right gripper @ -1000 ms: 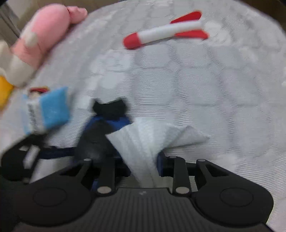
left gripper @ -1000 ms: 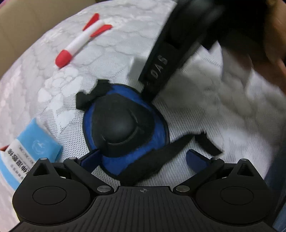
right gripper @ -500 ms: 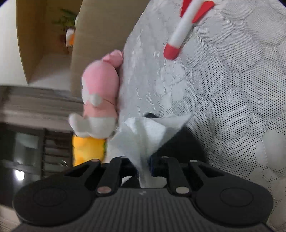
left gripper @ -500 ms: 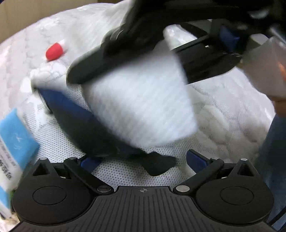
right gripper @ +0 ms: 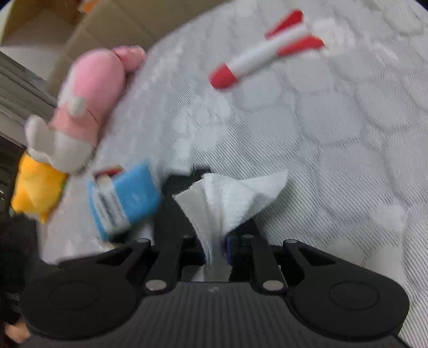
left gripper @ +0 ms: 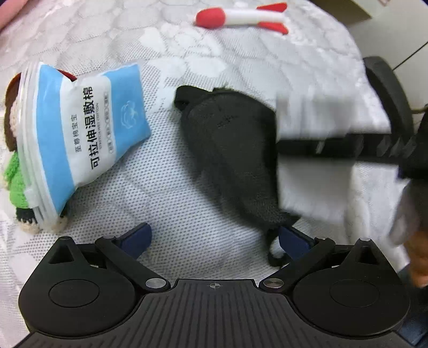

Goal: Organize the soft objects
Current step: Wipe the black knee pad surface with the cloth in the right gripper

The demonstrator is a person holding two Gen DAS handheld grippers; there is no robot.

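Note:
My left gripper (left gripper: 214, 237) hangs open over the quilted bed, nothing between its blue pads. Just ahead lies a black padded guard (left gripper: 235, 150), flipped dark side up, its strap end by my right pad (left gripper: 294, 241). A blue-and-white cotton pack (left gripper: 88, 133) leans on a knitted doll (left gripper: 14, 163) at the left. A red-and-white plush rocket (left gripper: 240, 17) lies far up the bed. My right gripper (right gripper: 216, 249) is shut on a white tissue (right gripper: 230, 198), which fans out above its fingers; the right gripper's body (left gripper: 347, 147) shows blurred at the right of the left wrist view.
A pink-and-white plush (right gripper: 88, 101) and a yellow plush (right gripper: 37, 190) lie at the bed's left edge beside a cardboard box (right gripper: 88, 29). The rocket (right gripper: 267, 61) lies on the open quilted mattress (right gripper: 334, 147). A black chair base (left gripper: 388, 93) stands beyond the bed's right edge.
The guard has turned over from blue side up to black side up. My right gripper swung the tissue across the left view. The left camera has shifted toward the pack.

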